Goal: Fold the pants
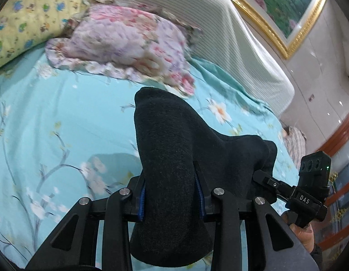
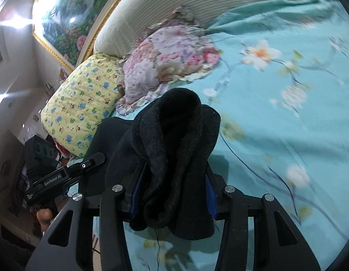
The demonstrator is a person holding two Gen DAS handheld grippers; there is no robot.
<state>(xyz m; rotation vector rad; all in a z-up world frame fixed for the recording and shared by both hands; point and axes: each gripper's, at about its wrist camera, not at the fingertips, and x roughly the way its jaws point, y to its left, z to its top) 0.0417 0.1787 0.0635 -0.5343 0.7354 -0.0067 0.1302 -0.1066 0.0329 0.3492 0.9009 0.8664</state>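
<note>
Presently, both units are gripping one item: dark pants (image 1: 174, 162), lifted clear above the turquoise floral bedsheet (image 1: 61, 124). The left gripper (image 1: 172, 194) is clamping a smooth band of cloth between its fingers; the right gripper (image 2: 174, 192) is closing on a thicker, bunched fleecy fold. Step in hand, as judged: carrying the garment to lay it out. Next move is calling for spreading it flat, short of the floral pillow (image 1: 120, 40).

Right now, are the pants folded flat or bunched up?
Bunched: the black pants hang clamped in both the left gripper and right gripper.
</note>
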